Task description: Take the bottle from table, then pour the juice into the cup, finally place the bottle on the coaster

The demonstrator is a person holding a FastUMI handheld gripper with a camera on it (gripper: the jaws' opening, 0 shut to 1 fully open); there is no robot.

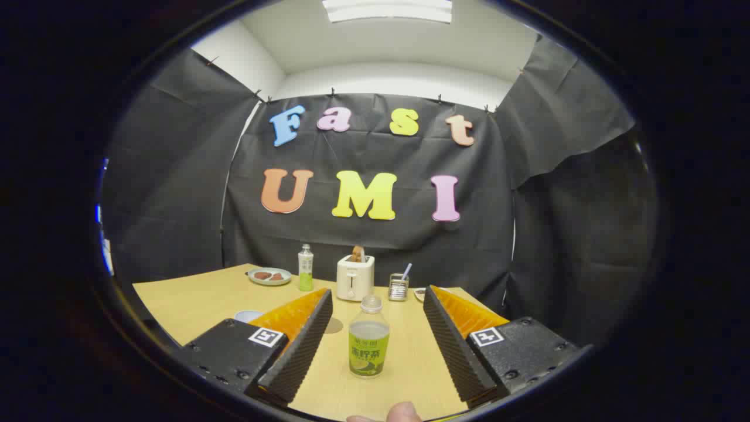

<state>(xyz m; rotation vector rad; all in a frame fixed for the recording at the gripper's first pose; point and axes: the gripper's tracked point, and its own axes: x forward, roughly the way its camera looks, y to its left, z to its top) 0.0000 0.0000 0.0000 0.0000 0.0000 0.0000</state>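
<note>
Fingers: the gripper (378,337) is spread wide, its two fingers (302,343) standing well apart and touching nothing.
Between the fingers: a small juice bottle (368,339) stands upright on the surface, free of both fingers, with a gap on each side; it has a clear cap, a green label and yellow-green liquid up to about its shoulder.
Near edge: a person's fingertip (402,412) shows just below the bottle, at the near rim of the surface.
Surface: a light wooden surface (193,305) carries everything.
Coaster: a round grey coaster (334,325) lies flat just beyond the left finger, partly hidden by it, to the far left of the bottle.
Cup: a pale cup (248,316) sits left of the left finger; only its rim is seen.
Toaster: a cream toaster (355,278) stands far beyond the bottle, with a slice of bread sticking out of its slot.
Second bottle: a taller bottle (305,268) with a green label stands upright left of the toaster.
Plate: a grey-green plate (269,276) holding brown pieces lies left of that taller bottle.
Holder: a small clear holder (398,287) with a utensil handle in it stands right of the toaster.
Small dish: a dish (419,294) lies right of the holder, partly hidden behind the right finger's tip.
</note>
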